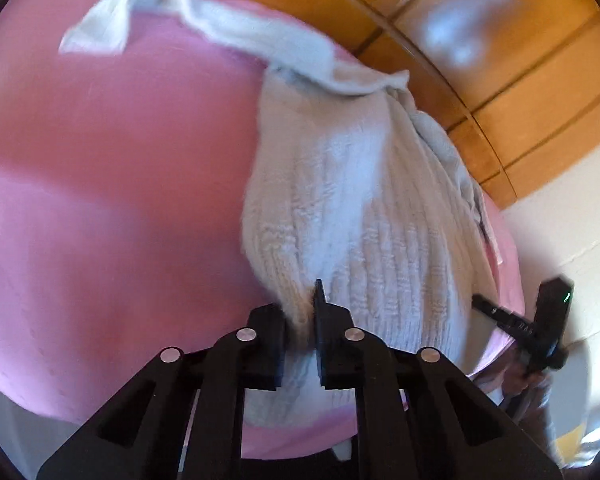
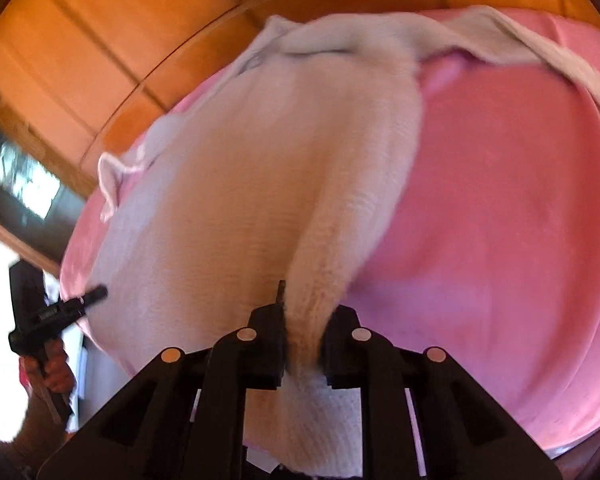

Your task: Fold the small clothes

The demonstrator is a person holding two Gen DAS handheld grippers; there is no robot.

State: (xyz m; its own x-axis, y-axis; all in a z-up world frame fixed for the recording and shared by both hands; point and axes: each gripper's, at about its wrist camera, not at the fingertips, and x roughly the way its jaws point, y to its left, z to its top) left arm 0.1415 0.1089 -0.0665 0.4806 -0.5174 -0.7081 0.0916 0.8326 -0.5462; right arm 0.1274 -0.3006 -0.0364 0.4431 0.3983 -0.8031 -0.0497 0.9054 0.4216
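Plainly, both sets of jaws were clenched on the near hem of the white ribbed knit garment (image 1: 352, 200): left gripper (image 1: 300, 344) at one corner, right gripper (image 2: 303, 344) at the other. Its long axis ran away from them across the pink cloth-covered counter (image 1: 100, 180). No containers showed.

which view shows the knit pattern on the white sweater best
The left wrist view: the sweater fills its centre and the ribbed knit reads clearly. The right wrist view shows the same sweater blurred and orange-tinted, texture barely visible.
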